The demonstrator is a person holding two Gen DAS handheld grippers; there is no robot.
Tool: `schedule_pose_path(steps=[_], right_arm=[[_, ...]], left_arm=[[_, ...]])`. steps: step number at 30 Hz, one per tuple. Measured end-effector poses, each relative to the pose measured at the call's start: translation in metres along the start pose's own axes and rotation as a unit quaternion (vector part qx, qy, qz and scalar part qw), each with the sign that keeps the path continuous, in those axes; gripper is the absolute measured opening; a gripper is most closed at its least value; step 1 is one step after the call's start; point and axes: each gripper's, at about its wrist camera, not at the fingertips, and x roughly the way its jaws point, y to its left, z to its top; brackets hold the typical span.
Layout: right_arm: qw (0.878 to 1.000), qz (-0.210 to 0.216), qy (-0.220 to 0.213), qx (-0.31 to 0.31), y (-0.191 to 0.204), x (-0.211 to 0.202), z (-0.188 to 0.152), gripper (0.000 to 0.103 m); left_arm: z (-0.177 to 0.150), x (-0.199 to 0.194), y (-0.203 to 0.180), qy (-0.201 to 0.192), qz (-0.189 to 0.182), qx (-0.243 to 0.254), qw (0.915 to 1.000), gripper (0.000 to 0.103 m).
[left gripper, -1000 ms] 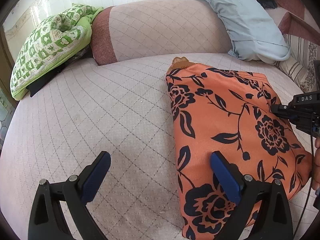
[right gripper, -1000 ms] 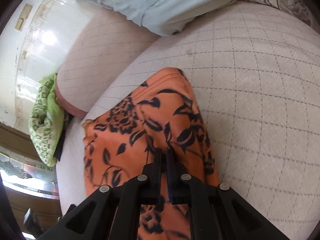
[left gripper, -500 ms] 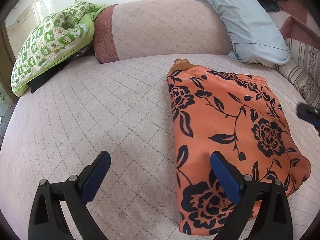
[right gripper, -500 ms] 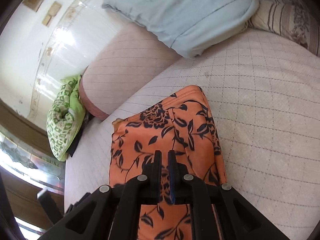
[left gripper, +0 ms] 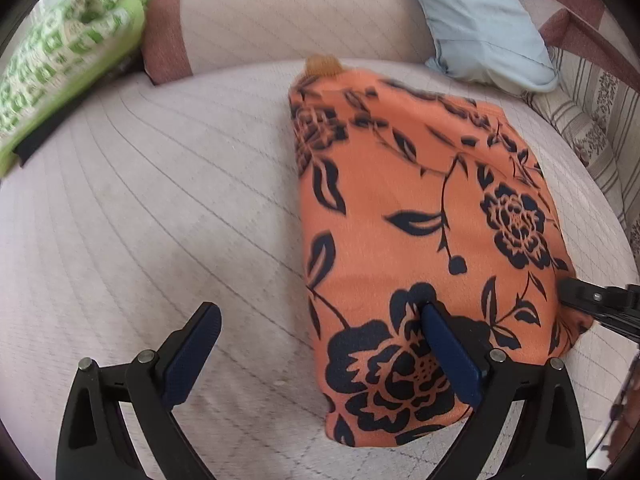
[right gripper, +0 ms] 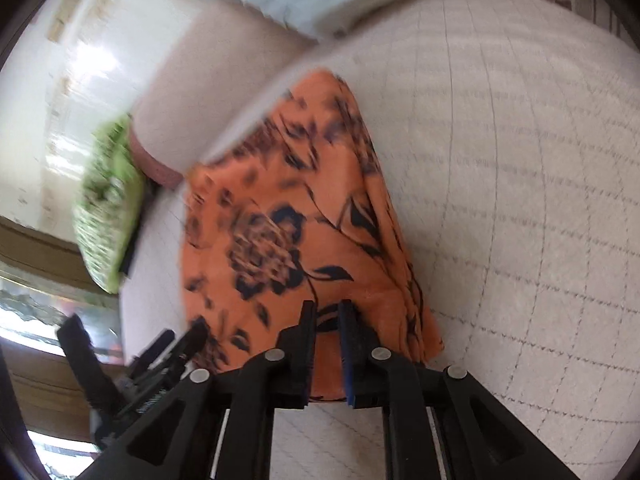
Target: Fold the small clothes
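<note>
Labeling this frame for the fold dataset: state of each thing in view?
orange floral garment: folded, flat on the cushion
left gripper: jaws wide open, astride the garment's near left edge
right gripper: jaws have just been opening, narrow gap, nothing gripped
light blue pillow: lying behind the garment
green patterned cushion: at far left

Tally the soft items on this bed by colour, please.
Orange floral garment: 1
Green patterned cushion: 1
Light blue pillow: 1
Pink quilted bolster: 1
Striped floral cushion: 1
Total: 5

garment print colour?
Orange garment with dark navy floral print; clearest in left wrist view.
</note>
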Motion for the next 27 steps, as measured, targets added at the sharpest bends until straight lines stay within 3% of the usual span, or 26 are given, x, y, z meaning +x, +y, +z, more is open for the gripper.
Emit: schedule_pose_path(steps=[4, 9, 12, 13, 14, 15, 16, 21, 27], right_arm=[[1.000, 0.011, 0.003, -0.004, 0.000, -0.004, 0.009, 0.014], [0.998, 0.039, -0.043, 0.002, -0.008, -0.025, 0.020, 0.014], [0.995, 0.056, -0.078, 0.004, -0.013, -0.038, 0.026, 0.019], [0.994, 0.060, -0.086, 0.008, -0.014, -0.039, 0.029, 0.030], [0.994, 0.060, -0.093, 0.010, -0.017, -0.042, 0.032, 0.053], [0.993, 0.057, -0.100, 0.013, -0.018, -0.043, 0.034, 0.069], [0.992, 0.054, -0.115, 0.015, -0.020, -0.046, 0.035, 0.078], [0.994, 0.049, -0.098, 0.021, -0.024, -0.046, 0.041, 0.078], [0.995, 0.048, -0.080, 0.021, -0.026, -0.037, 0.039, 0.078]], left_arm=[[0.004, -0.002, 0.006, -0.003, -0.010, -0.017, 0.9998, 0.103], [0.010, -0.013, 0.011, -0.029, -0.009, -0.031, 0.9991, 0.102], [0.015, -0.016, 0.009, -0.041, -0.015, -0.028, 0.9986, 0.102], [0.018, -0.017, 0.009, -0.042, -0.020, -0.029, 0.9985, 0.102], [0.019, -0.017, 0.010, -0.042, -0.026, -0.030, 0.9983, 0.102], [0.020, -0.017, 0.009, -0.041, -0.031, -0.031, 0.9982, 0.102], [0.020, -0.016, 0.009, -0.041, -0.032, -0.031, 0.9982, 0.102], [0.015, -0.017, 0.000, -0.045, -0.018, -0.013, 0.9987, 0.102], [0.014, -0.019, 0.003, -0.043, -0.031, -0.017, 0.9984, 0.102]])
